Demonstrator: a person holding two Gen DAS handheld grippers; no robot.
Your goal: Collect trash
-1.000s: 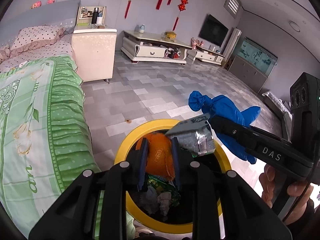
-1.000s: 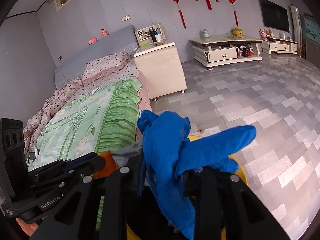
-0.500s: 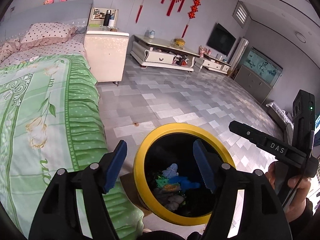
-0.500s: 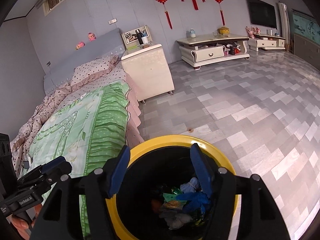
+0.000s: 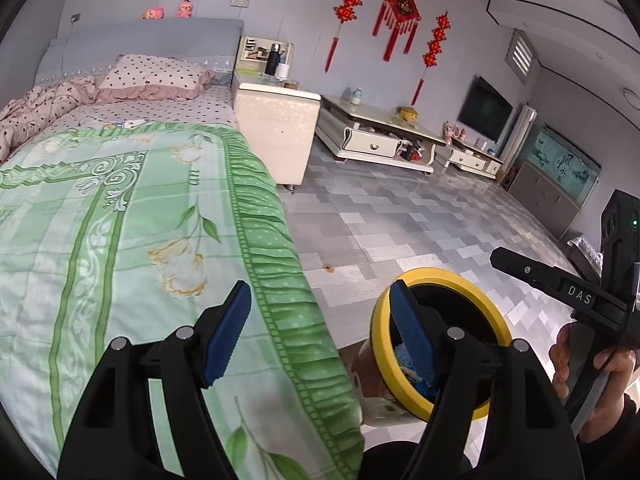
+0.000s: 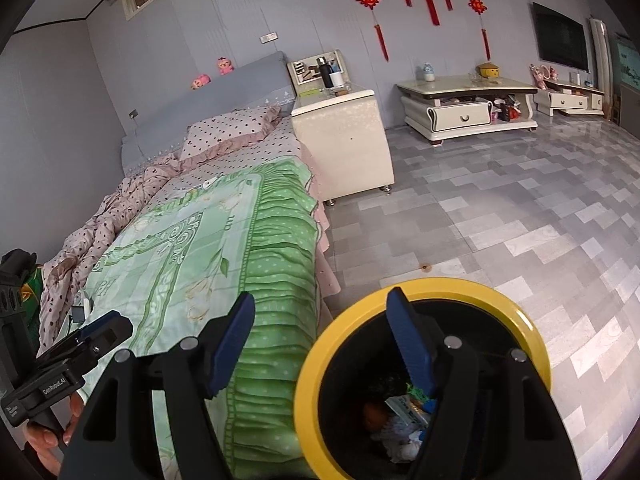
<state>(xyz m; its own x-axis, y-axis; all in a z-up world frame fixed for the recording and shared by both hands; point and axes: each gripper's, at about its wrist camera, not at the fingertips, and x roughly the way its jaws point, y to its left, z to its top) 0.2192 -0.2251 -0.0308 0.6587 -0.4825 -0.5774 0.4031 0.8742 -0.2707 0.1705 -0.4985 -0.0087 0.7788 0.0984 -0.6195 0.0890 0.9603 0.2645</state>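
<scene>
A yellow-rimmed black trash bin (image 5: 476, 280) stands on the floor beside the bed; it also shows in the right wrist view (image 6: 312, 356). Several pieces of trash (image 6: 400, 412) lie inside it, among them an orange and blue and white scraps. My left gripper (image 5: 324, 334) is open and empty, over the bed's edge, left of the bin. My right gripper (image 6: 324, 338) is open and empty, above the bin's left rim. The right gripper's body (image 5: 560, 292) shows at the right of the left wrist view, and the left gripper's body (image 6: 72, 356) at the left of the right wrist view.
A bed with a green flowered quilt (image 5: 120, 220) fills the left. A cream nightstand (image 5: 276, 128) stands at its head, a white TV bench (image 5: 380, 132) along the far wall. Grey tiled floor (image 5: 400, 216) spreads to the right.
A second ago the left gripper held an orange and foil, the right a blue glove, over the bin. Both opened and dropped them in, then swung left toward the bed.
</scene>
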